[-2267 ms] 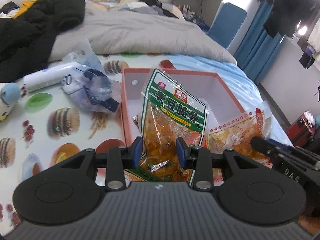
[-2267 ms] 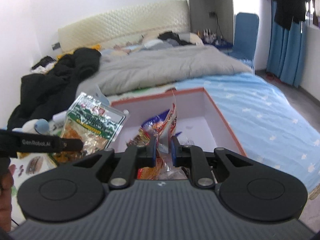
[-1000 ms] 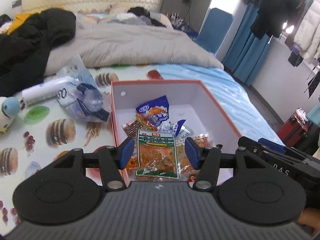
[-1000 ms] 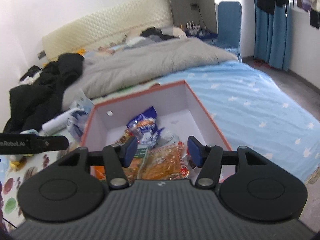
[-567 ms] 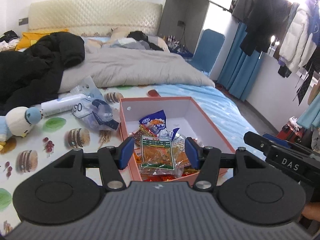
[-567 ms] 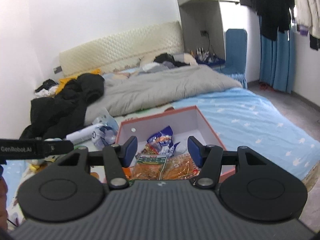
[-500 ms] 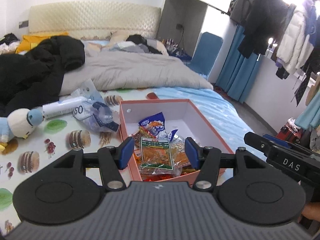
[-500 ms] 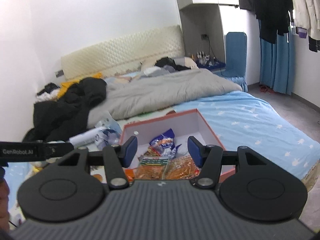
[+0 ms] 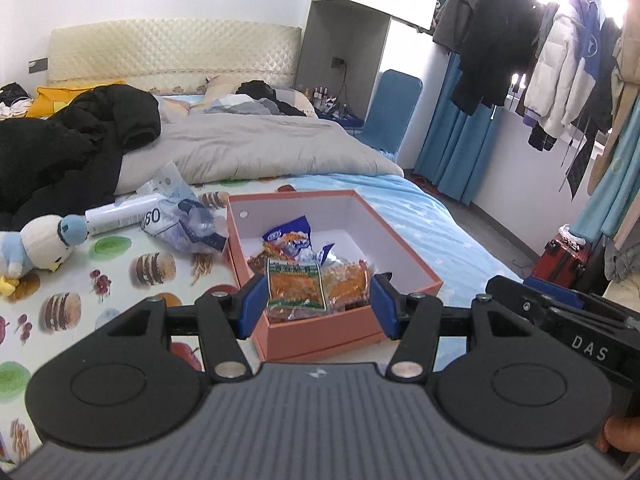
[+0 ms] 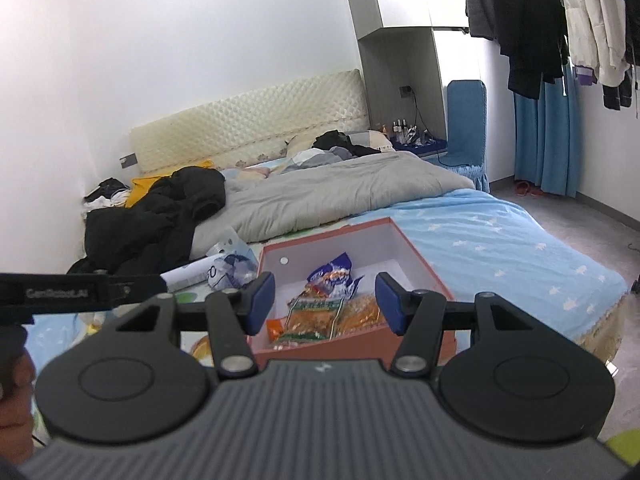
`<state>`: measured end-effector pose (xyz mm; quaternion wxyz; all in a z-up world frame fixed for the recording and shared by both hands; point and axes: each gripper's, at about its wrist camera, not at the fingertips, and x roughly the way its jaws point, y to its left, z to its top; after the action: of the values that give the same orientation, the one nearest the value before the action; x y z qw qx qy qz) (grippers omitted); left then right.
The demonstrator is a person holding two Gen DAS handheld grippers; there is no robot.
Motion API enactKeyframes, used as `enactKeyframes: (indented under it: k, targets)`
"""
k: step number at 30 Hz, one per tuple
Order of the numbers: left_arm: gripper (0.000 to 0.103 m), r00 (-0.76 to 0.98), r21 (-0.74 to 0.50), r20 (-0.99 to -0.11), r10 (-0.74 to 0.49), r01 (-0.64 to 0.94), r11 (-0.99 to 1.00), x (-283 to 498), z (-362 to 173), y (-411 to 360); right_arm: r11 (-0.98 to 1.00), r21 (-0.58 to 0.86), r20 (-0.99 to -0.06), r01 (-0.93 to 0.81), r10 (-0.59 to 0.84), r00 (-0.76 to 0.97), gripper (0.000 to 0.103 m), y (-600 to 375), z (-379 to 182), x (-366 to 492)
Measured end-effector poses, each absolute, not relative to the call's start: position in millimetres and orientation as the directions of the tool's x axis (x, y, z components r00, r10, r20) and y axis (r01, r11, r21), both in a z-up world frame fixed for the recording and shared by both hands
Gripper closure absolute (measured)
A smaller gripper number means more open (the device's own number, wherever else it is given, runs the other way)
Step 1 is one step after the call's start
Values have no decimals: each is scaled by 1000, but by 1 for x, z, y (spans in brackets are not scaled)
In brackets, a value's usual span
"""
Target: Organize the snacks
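An orange box [image 9: 404,256] with a white inside sits on the bed and holds several snack packets. A green-labelled packet [image 9: 295,284] lies on top at the near end, an orange packet [image 9: 347,282] beside it, a blue packet [image 9: 290,236] behind. The box [image 10: 420,256] and the green packet [image 10: 316,316] also show in the right wrist view. My left gripper [image 9: 318,310] is open and empty, held above and back from the box's near end. My right gripper [image 10: 325,304] is open and empty, also back from the box.
Left of the box lie a crumpled clear bag [image 9: 186,220], a white tube [image 9: 120,214] and a plush toy [image 9: 38,246] on the food-print sheet. A black jacket [image 9: 68,148] and grey duvet [image 9: 256,148] lie further back. A red suitcase [image 9: 564,260] stands right of the bed.
Both grippers let go of their snack packets, which now lie in the box, opened wide, and have pulled up and back from the box.
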<state>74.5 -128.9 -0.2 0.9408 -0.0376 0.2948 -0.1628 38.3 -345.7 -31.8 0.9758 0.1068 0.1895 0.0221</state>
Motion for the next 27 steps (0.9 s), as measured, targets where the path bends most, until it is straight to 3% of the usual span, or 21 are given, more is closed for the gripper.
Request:
enactKeyframes:
  k: [27]
  targets:
    - [39, 782, -148, -552, -288, 248, 957, 67, -20, -120, 976, 218, -373, -6, 89, 923, 45, -341, -51, 27]
